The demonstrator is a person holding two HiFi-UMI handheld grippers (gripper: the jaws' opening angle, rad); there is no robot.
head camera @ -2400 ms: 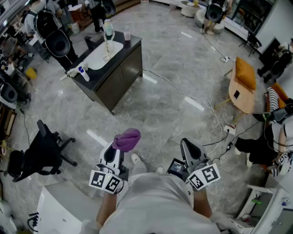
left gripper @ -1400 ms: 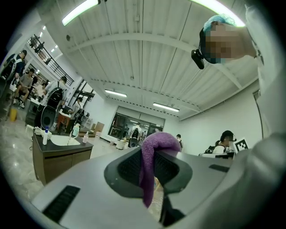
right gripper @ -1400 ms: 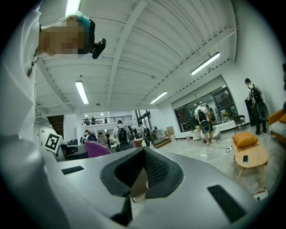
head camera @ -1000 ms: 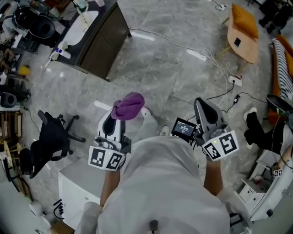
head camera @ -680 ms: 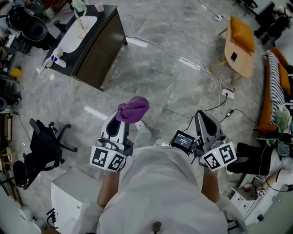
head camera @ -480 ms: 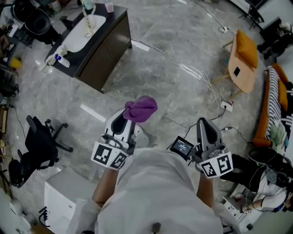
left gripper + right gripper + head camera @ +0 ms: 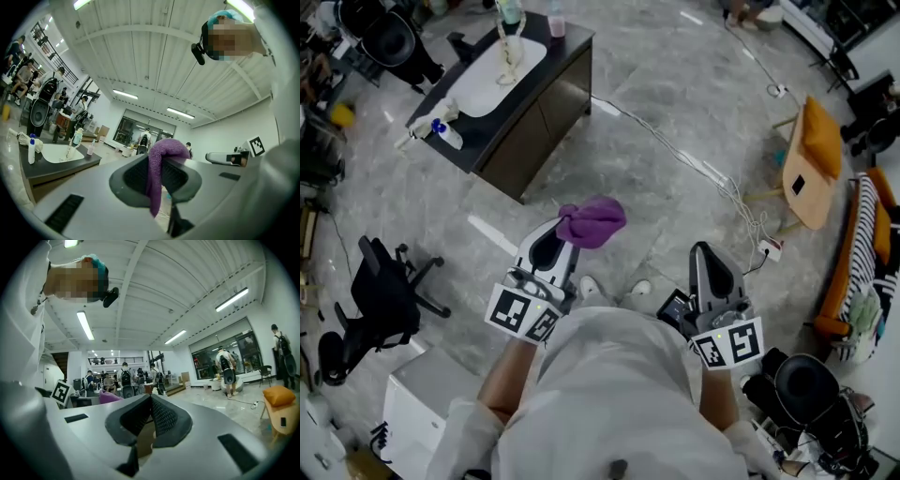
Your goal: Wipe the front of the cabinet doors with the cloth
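So the purple cloth point(image 7: 593, 221) isn't anywhere near the work yet. It's pinched in the left gripper point(image 7: 566, 238), with the fingers point(image 7: 133, 176) clamped on a fold so that a soft, fuzzy wad bulges over the tips and a tail hangs down between the gridded black pads. The cabinet point(image 7: 539, 127) is well apart from it, up toward the upper left of the head view, across a stretch of glossy grey marble-look floor point(image 7: 656, 103). Its long axis runs diagonally from lower left to upper right, and the dark, flat door fronts face down-right, more or less toward the person. The left side is clearly the nearer one and already has the cloth, so my guess is the next bit is just walking over and getting low enough to press the wad flat on those panels. The right gripper point(image 7: 705, 255) has its fingers closed tip to tip on nothing, hanging at lower right. There's a white oval sink point(image 7: 495, 77) sunk into the dark tabletop point(image 7: 567, 49), with a couple of bottles on it. The doors look smooth and handle-free from here, though it's too far to be sure.
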